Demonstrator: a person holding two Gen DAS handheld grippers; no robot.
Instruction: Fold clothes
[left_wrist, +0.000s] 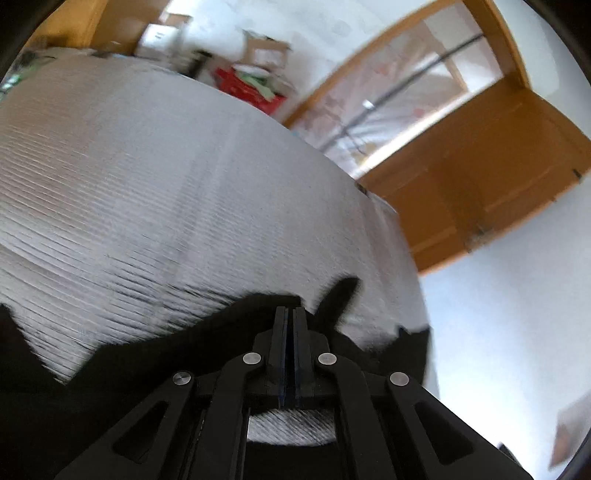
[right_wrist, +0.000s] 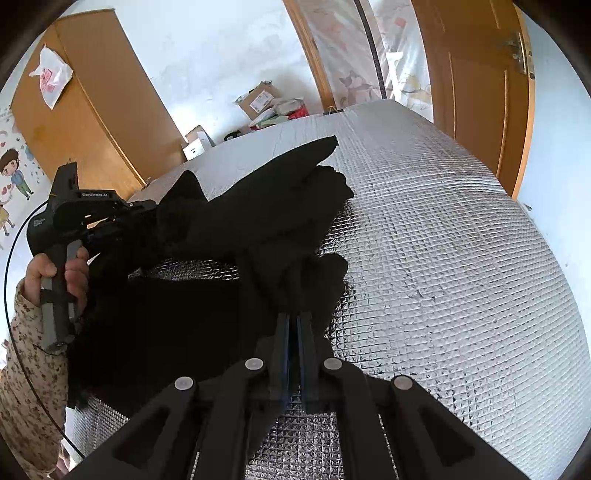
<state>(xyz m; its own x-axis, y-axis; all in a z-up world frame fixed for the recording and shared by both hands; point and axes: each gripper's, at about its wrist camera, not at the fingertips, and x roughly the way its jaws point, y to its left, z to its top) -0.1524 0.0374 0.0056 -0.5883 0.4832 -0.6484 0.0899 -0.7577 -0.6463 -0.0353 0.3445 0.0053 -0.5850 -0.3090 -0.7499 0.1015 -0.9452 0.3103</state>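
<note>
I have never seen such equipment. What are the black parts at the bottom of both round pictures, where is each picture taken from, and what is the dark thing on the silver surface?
No robot is here: a person holds a hand-held two-finger gripper in each hand, each carrying a wide-angle camera that looks along its fingers. One picture is from the left gripper, the other from the right gripper. The right view also shows the person's left hand gripping the other tool's handle. The surface is a silver quilted mat. On it lies a black garment, partly lifted. Both grippers are shut on its cloth, apparently to fold it.
</note>
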